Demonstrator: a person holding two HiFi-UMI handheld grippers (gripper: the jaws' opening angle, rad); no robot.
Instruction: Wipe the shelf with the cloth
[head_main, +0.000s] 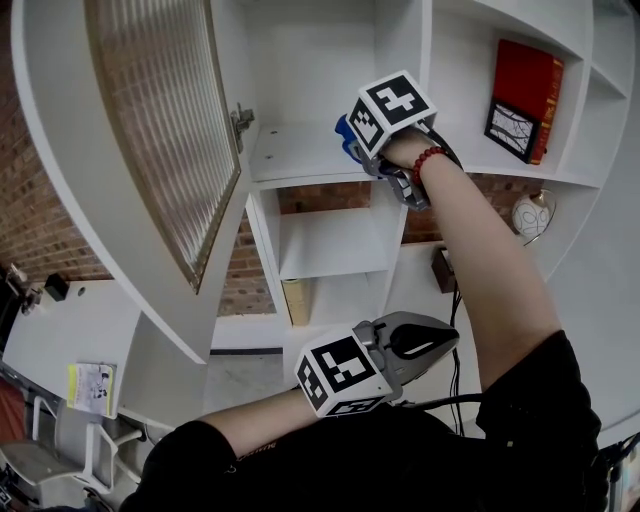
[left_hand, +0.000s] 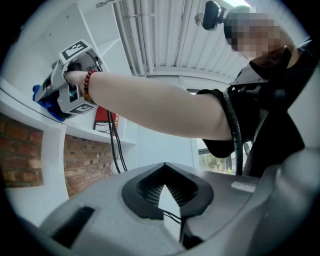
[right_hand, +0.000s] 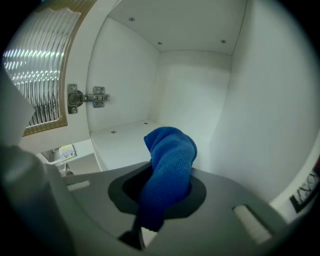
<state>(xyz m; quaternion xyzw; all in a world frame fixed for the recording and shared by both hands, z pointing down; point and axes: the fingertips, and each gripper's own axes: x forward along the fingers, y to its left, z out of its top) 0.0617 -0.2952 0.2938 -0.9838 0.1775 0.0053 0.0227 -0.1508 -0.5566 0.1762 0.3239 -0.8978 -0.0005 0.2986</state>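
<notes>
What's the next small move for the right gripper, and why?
Probably lower the blue cloth onto the white shelf board and sweep inward. The right gripper is shut on the cloth near the board's front, the board lies bare ahead, and contact can't be confirmed.

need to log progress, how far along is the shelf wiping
Done: the glass door stands open and the right gripper is shut on the blue cloth. In hand: cloth at the front edge of the shelf. Left: seemingly the whole wipe toward the back. The left gripper is shut, empty.
</notes>
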